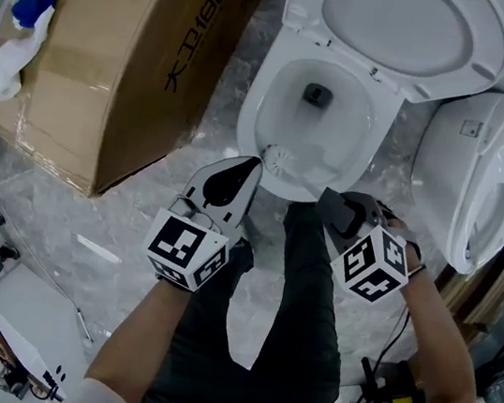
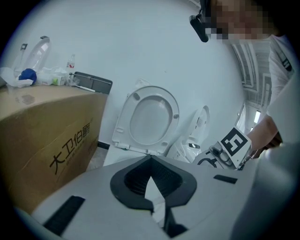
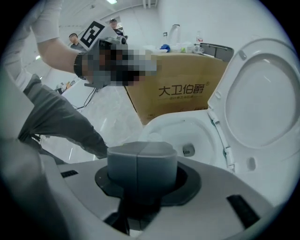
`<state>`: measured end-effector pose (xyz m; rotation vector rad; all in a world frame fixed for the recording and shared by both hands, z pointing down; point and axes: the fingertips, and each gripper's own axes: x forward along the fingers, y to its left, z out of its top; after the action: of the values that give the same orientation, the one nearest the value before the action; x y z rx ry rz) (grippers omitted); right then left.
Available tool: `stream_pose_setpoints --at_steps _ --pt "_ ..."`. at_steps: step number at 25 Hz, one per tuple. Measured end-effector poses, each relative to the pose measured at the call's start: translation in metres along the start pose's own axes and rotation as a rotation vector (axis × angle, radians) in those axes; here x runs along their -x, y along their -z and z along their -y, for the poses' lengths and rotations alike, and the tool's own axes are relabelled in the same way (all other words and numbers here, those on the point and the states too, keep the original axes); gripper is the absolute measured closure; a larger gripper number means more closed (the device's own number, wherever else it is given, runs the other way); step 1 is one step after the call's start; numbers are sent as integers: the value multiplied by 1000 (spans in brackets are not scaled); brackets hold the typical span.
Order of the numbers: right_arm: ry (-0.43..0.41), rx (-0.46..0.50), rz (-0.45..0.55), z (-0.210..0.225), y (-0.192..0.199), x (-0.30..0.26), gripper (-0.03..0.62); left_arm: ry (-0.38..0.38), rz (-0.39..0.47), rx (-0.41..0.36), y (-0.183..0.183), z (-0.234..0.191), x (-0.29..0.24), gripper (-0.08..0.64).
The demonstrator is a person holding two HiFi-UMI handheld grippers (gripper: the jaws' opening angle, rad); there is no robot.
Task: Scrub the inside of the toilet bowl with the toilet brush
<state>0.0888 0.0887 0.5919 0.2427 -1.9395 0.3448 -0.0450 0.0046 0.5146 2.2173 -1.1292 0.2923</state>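
Jaws of the right gripper [image 1: 328,201] are pressed together, grey pads meeting along a seam in the right gripper view [image 3: 142,164], and the thin white handle of the brush [image 1: 279,159] runs into them in the head view. Left gripper [image 1: 256,163] jaws meet in a point with nothing between them [image 2: 150,161], their tip just beside the brush head.

A big cardboard box [image 1: 113,60] with printed characters stands left of the toilet, near its side; white cloths [image 1: 13,63] and a blue object [image 1: 31,7] lie on top of it. A second white toilet [image 1: 482,185] stands on the right, close to the right gripper. The person's dark trouser leg [image 1: 298,327] reaches up to the bowl's front, between the two grippers.

The bowl [image 1: 252,110] is glossy white and oval, with its lid [image 1: 404,21] raised. Inside it, the bristly white round brush head rests against the front wall, and the dark drain [image 1: 317,94] lies further back. The floor [image 1: 134,225] is grey and marbled.
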Motion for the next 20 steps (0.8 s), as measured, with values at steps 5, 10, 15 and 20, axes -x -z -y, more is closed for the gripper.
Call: stream_pose_setpoints --at_steps 5,10,15,20 --pt "23 -95 79 6 -7 -12 436 3 -15 -11 3 -2 -4 554" --pt "35 -144 128 15 -14 -17 436 4 -21 -19 4 -3 -12 552" --pt "57 -199 182 27 -22 -23 436 0 -17 -30 2 -2 -27 552" --pt "89 -313 259 46 -26 -30 436 -14 -18 -46 1 0 -42 552"
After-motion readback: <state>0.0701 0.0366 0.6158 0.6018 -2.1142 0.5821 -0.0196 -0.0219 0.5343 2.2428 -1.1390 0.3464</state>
